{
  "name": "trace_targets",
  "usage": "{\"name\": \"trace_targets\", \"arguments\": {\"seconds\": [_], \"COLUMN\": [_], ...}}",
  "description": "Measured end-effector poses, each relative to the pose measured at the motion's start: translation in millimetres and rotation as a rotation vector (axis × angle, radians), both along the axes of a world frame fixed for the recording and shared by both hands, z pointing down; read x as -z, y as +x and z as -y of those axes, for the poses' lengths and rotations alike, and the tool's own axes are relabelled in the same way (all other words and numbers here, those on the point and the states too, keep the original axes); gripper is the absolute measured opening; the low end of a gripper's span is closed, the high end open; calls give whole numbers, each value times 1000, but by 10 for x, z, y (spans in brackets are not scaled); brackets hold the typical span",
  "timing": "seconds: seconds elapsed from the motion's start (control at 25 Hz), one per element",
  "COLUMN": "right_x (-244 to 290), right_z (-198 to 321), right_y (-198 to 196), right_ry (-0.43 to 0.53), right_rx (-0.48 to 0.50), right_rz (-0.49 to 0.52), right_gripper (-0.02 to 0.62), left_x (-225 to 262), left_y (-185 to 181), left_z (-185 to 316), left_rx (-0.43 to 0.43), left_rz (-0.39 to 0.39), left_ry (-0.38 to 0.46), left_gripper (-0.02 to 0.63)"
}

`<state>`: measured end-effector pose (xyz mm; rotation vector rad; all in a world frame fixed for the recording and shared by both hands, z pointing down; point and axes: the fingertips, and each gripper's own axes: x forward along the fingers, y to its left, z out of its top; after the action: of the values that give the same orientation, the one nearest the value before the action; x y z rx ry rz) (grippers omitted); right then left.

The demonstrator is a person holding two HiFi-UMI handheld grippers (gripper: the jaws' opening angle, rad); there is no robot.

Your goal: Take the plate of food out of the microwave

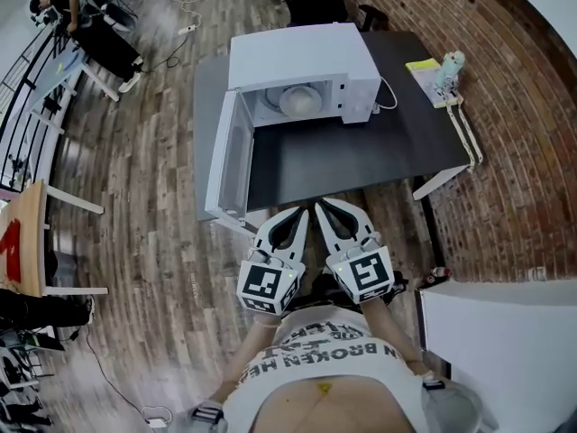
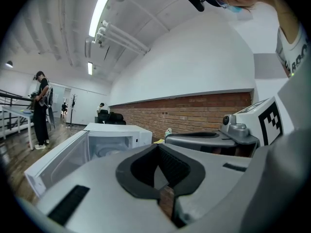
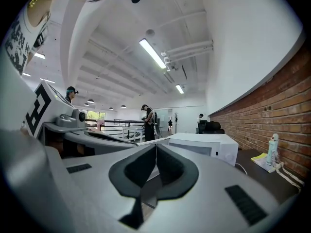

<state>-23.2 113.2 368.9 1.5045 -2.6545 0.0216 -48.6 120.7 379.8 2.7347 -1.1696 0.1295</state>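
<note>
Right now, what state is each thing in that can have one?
microwave door, swung wide open
plate, inside the microwave, untouched
left gripper, shut, empty
right gripper, shut, empty

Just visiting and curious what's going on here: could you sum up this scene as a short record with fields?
Appliance: white box-shaped microwave on a dark grey table
Door: white microwave door swung open to the left
Inside: pale round plate of food, not yet taken out
Left gripper: jaws shut, empty, near the table's front edge
Right gripper: jaws shut, empty, beside the left one
</note>
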Motion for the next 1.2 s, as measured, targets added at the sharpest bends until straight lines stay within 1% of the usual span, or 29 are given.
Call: {"name": "trace_targets", "arguments": {"seconds": [0.28,0.4,0.52,0.64,0.8,0.96,1.2], "right_x": [-59,-92,-121,-168,-175,-226,-230], "right_z": [183,217,279,340,428,555,952], "right_y": [288,388,476,549,545,551,618], "right_ry": [-5,-10,-10,-27,-22,-45,-31], "right_rx": [38,49,47,43,55,29,-17], "right_rz": [8,12,31,16,27,23,6], "right_gripper": [9,9,9,9,9,9,9], "left_x": [-80,-122,-175,-220,-232,-267,-249], "left_y": [271,363,455,519,509,505,609], "left_z": [180,204,231,277,363,532,964], "left_rx": [46,63,62,56,65,48,-15], "left_rz": [17,11,16,19,30,21,11], "left_ry": [-4,-14,-27,-39,-42,-55,-35], "left_gripper": [6,6,6,6,6,6,6]}}
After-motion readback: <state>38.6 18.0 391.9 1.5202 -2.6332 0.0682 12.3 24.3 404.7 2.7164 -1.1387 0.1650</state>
